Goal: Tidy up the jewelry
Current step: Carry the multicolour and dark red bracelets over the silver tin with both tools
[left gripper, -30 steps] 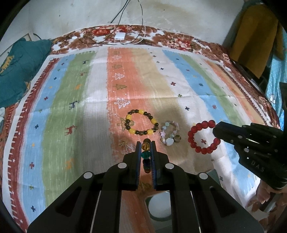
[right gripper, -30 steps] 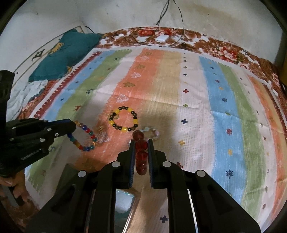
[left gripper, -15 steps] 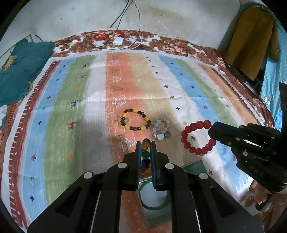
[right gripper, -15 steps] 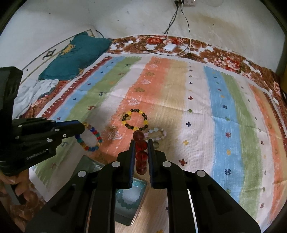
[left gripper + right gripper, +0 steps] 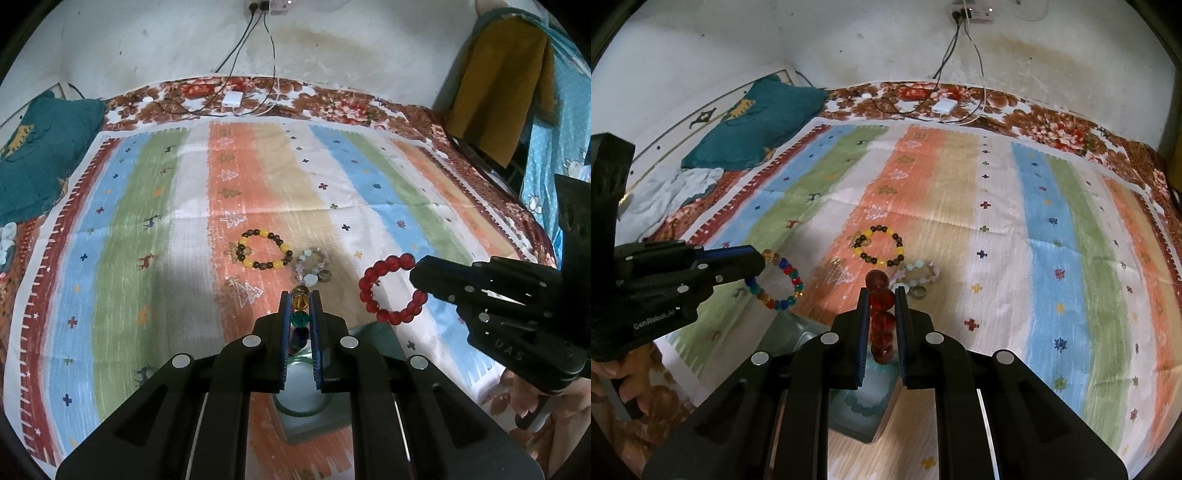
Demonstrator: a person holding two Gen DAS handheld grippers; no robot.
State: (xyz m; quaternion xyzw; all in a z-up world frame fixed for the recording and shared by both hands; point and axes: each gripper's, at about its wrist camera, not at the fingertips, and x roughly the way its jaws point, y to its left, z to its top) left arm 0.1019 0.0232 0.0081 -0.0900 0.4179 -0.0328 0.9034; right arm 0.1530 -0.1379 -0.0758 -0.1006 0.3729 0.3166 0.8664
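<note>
My left gripper [image 5: 300, 295] is shut on a multicolour bead bracelet [image 5: 300, 302], which also shows hanging from it in the right wrist view [image 5: 783, 280]. My right gripper [image 5: 881, 291] is shut on a red bead bracelet [image 5: 881, 314], seen as a ring in the left wrist view [image 5: 391, 288]. Both are held above the striped cloth [image 5: 147, 221]. A yellow-and-dark bead bracelet [image 5: 264, 249] and a pale bead bracelet [image 5: 312, 266] lie on the cloth ahead. A grey box [image 5: 864, 410] with a pale green bracelet inside sits under the grippers.
A teal pillow [image 5: 40, 155] lies at the far left. A white charger with cables [image 5: 232, 99] lies at the far edge by the wall. Yellow and blue fabric [image 5: 509, 92] hangs at the right.
Both grippers have risen and pulled back with their bracelets. The grey box has come into view beneath them. The bracelets on the cloth have not moved.
</note>
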